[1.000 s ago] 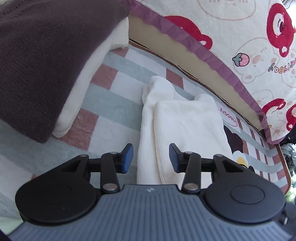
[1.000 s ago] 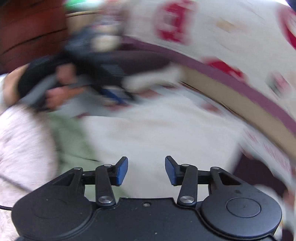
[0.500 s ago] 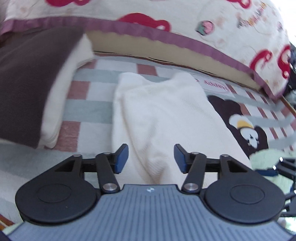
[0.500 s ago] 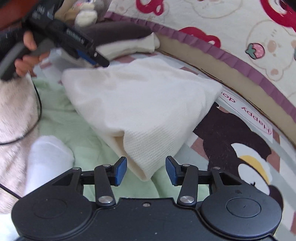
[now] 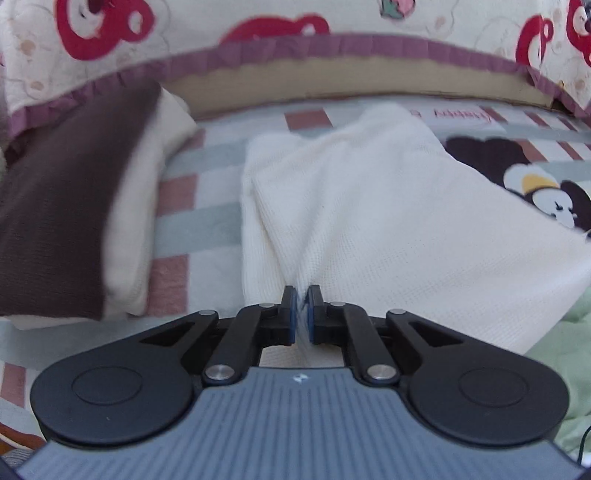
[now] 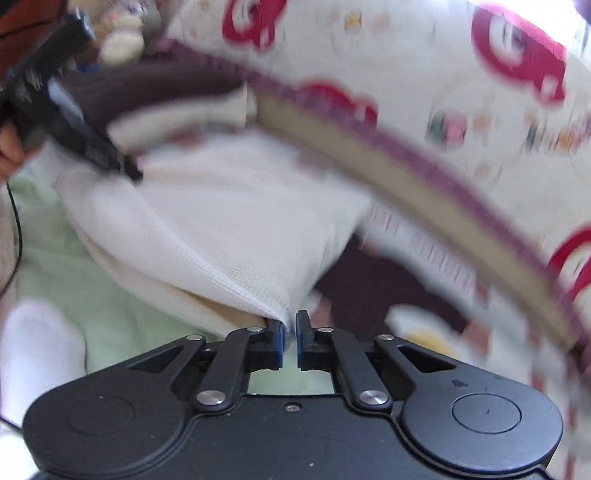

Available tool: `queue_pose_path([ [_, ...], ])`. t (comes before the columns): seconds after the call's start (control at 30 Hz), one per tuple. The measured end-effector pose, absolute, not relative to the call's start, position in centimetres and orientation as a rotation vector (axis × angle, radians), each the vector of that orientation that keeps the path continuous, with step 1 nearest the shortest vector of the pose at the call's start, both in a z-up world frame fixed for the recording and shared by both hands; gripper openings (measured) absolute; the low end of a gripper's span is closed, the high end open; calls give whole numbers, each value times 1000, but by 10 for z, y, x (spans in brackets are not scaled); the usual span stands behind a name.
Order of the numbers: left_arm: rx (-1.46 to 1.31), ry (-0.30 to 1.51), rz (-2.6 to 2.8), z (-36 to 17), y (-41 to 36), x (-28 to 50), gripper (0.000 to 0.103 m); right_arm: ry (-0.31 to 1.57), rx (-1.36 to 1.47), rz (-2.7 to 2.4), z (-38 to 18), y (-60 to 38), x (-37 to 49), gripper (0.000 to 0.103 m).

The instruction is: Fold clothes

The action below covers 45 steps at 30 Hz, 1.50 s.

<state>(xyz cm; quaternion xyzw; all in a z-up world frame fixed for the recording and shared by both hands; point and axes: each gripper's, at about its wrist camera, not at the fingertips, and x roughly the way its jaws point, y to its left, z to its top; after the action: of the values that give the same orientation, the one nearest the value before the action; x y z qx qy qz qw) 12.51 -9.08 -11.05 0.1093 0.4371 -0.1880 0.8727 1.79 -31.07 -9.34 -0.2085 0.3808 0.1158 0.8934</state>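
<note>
A cream waffle-knit garment (image 5: 388,206) lies folded on a checked play mat (image 5: 199,221). My left gripper (image 5: 302,295) is shut on the garment's near edge, the fabric pinched into a ridge between the blue pads. In the right wrist view the same cream garment (image 6: 229,221) stretches from my right gripper (image 6: 290,325), which is shut on its near corner, to the left gripper (image 6: 92,147) at the upper left. This view is motion-blurred.
A folded stack of brown knit (image 5: 62,214) over cream cloth (image 5: 133,221) sits at the left. A bear-print quilt (image 5: 295,29) with purple trim hangs over the mat's far edge. Light green fabric (image 6: 74,266) and a white sock (image 6: 37,354) lie near the person's hand (image 6: 9,144).
Both grippers were open half a second ago; both have closed on the cream garment's near edge and corner. The left wrist view has swung rightward toward the garment.
</note>
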Motion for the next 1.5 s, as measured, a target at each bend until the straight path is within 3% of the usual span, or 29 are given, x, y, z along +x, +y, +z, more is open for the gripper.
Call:
queue_pose_path([
  [0.2, 180, 902, -307, -104, -78, 129, 15, 878, -315, 294, -94, -327, 18, 5],
  [0.3, 124, 846, -204, -94, -63, 140, 15, 815, 85, 384, -52, -370, 14, 11],
  [0.33, 103, 846, -214, -93, -61, 146, 16, 779, 188, 404, -37, -385, 15, 19],
  [0.37, 83, 846, -223, -92, -59, 153, 19, 756, 213, 387, -25, -393, 18, 35],
  [0.43, 42, 847, -241, -90, -55, 167, 23, 736, 166, 353, -9, -394, 32, 36],
  [0.57, -27, 878, -291, -93, -55, 198, 40, 772, 135, 330, -15, -371, 75, 36],
  [0.73, 54, 966, -337, -133, -93, 235, 41, 843, 15, 365, -42, -309, 115, 36],
  [0.8, 88, 960, -341, -146, -100, 242, 47, 858, -81, 363, -57, -284, 123, 36],
  [0.87, 85, 946, -364, -152, -101, 246, 41, 846, -184, 352, -69, -270, 123, 41],
  [0.9, 57, 930, -390, -151, -98, 247, 10, 843, -234, 351, -76, -266, 122, 43],
  [1.07, 46, 893, -396, -141, -93, 247, 10, 836, -408, 414, -107, -271, 110, 47],
  [1.3, 101, 911, -310, -142, -85, 250, 14, 875, -298, 443, -103, -279, 107, 48],
  [1.5, -62, 906, -269, -127, -48, 254, 17, 920, -91, 527, -89, -270, 114, 49],
])
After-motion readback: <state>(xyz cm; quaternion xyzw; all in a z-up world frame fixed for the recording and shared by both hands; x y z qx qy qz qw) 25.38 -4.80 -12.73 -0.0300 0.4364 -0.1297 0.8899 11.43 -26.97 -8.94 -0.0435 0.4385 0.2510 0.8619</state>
